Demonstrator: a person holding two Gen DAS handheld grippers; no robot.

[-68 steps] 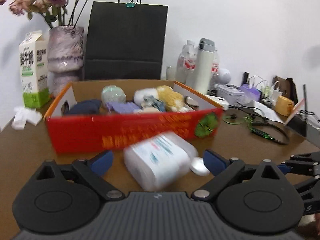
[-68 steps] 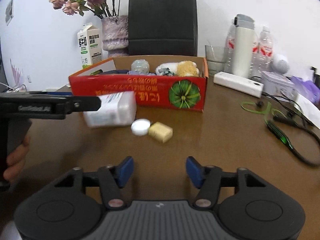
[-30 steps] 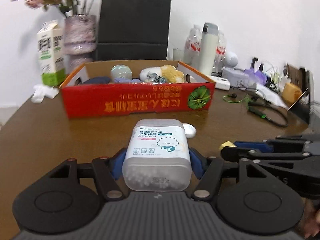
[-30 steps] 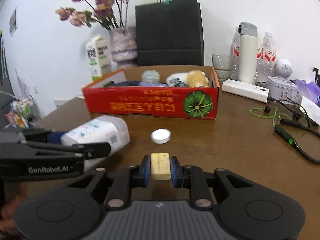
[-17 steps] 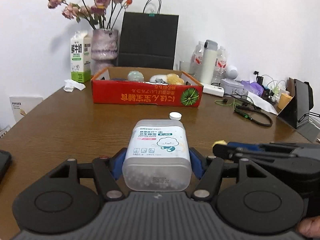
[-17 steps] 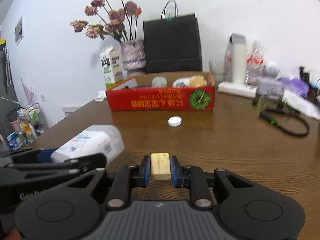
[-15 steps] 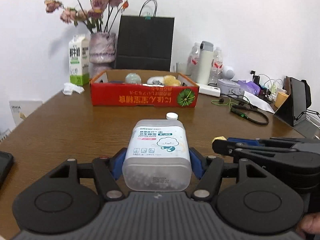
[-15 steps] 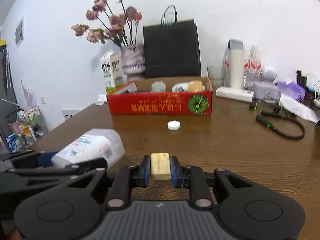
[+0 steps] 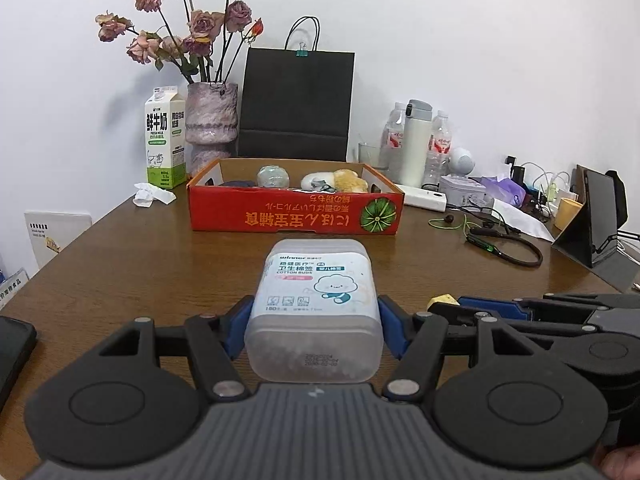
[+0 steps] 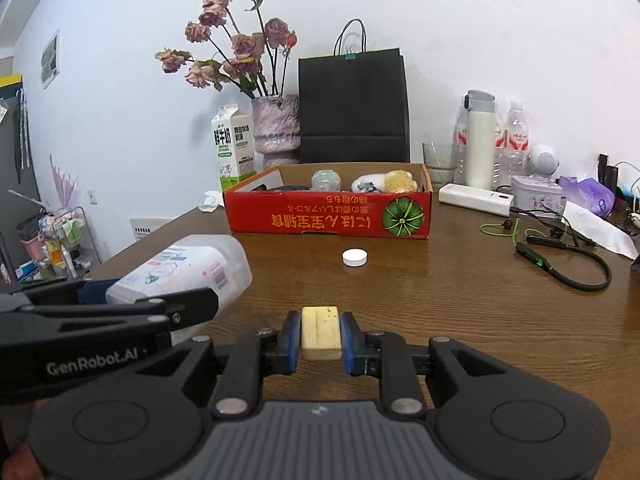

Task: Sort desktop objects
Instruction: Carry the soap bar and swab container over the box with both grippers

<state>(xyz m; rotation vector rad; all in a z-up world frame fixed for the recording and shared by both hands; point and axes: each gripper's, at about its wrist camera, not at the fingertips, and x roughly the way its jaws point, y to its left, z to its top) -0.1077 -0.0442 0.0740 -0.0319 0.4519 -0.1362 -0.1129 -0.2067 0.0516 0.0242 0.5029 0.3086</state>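
My left gripper (image 9: 314, 326) is shut on a translucent cotton-bud box (image 9: 316, 308), held above the table; the box also shows in the right wrist view (image 10: 184, 268). My right gripper (image 10: 320, 336) is shut on a small yellow block (image 10: 321, 332), whose tip also shows in the left wrist view (image 9: 440, 301). A red cardboard box (image 9: 296, 214) with several items inside stands at the far middle of the table, also in the right wrist view (image 10: 328, 216). A white round cap (image 10: 355, 257) lies on the table in front of it.
Behind the box stand a milk carton (image 9: 165, 140), a vase of dried roses (image 9: 211, 126) and a black paper bag (image 9: 298, 104). Bottles, a white flask (image 10: 478, 144), cables and a black neckband earphone (image 10: 560, 260) crowd the right side. A phone (image 9: 12, 344) lies at the left edge.
Both grippers have drawn back from the red box while holding their objects, so the box and the white cap look farther away. The grips have not changed.
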